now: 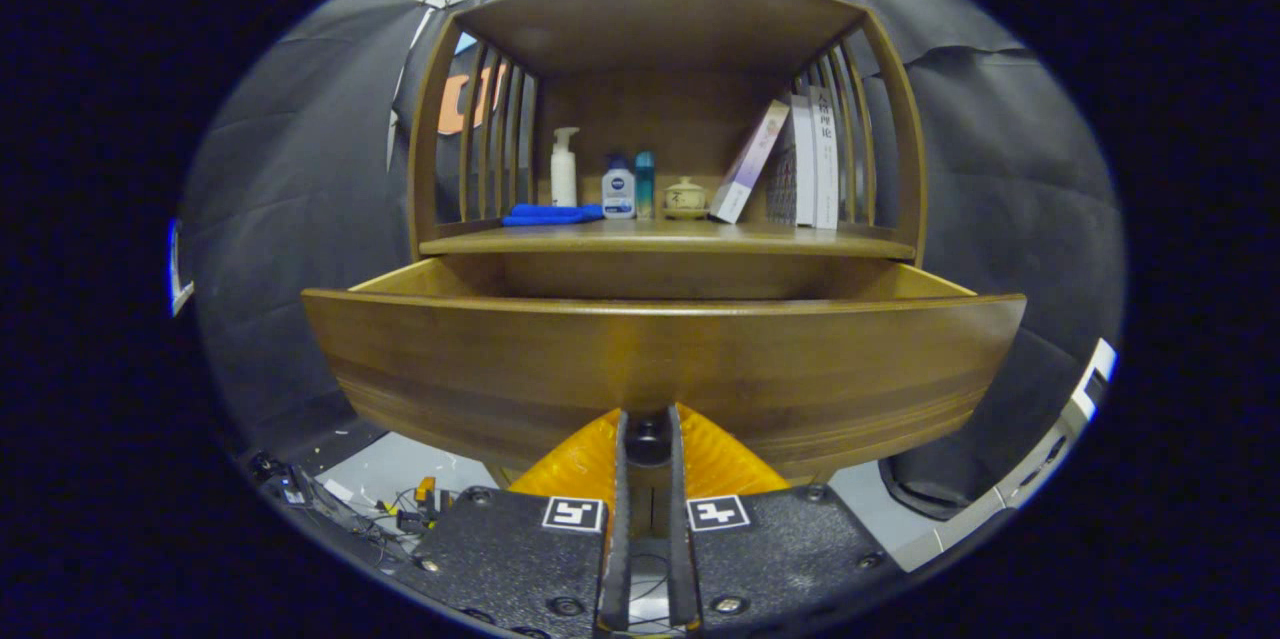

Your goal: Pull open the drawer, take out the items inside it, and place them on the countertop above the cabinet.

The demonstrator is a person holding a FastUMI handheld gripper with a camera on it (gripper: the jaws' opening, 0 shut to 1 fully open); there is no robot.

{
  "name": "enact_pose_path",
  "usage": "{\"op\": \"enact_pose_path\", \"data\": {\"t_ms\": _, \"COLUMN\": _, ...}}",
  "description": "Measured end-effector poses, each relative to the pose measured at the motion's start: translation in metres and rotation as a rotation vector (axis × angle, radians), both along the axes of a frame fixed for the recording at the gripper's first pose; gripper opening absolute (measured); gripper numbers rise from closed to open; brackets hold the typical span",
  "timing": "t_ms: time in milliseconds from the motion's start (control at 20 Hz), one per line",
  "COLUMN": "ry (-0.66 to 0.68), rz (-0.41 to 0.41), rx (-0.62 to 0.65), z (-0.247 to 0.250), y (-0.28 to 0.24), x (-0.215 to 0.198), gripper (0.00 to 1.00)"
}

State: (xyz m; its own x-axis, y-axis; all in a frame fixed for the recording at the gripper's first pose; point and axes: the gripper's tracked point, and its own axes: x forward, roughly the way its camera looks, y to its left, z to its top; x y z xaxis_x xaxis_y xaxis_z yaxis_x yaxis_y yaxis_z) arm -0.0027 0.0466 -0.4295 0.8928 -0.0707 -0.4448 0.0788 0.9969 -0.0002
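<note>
The wooden drawer stands pulled out from the cabinet, its curved front panel right ahead of me. My gripper is shut on the drawer's small dark knob, both fingers pressing its sides at the lower middle of the front. The drawer's inside is hidden behind the front panel, so its contents cannot be seen. Above it runs the countertop of the cabinet.
On the countertop stand a blue cloth, a white pump bottle, a small white bottle, a teal bottle, a small lidded pot and several leaning books. Cables lie on the floor below left.
</note>
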Motion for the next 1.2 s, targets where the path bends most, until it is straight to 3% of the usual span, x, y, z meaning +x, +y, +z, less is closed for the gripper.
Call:
{"op": "enact_pose_path", "data": {"t_ms": 350, "ry": 0.011, "rz": 0.037, "rx": 0.025, "z": 0.000, "y": 0.009, "x": -0.042, "gripper": 0.17}}
{"op": "enact_pose_path", "data": {"t_ms": 650, "ry": 0.053, "rz": 0.049, "rx": 0.010, "z": -0.002, "y": 0.010, "x": -0.048, "gripper": 0.18}}
{"op": "enact_pose_path", "data": {"t_ms": 800, "ry": 0.115, "rz": 0.043, "rx": 0.007, "z": -0.001, "y": 0.010, "x": -0.049, "gripper": 0.24}}
{"op": "enact_pose_path", "data": {"t_ms": 950, "ry": 0.162, "rz": 0.028, "rx": 0.088, "z": 0.011, "y": 0.008, "x": -0.051, "gripper": 0.28}}
{"op": "enact_pose_path", "data": {"t_ms": 1050, "ry": 0.156, "rz": 0.057, "rx": 0.125, "z": 0.032, "y": 0.012, "x": -0.050, "gripper": 0.28}}
{"op": "enact_pose_path", "data": {"t_ms": 1200, "ry": 0.155, "rz": 0.135, "rx": 0.138, "z": 0.067, "y": 0.022, "x": -0.045, "gripper": 0.44}}
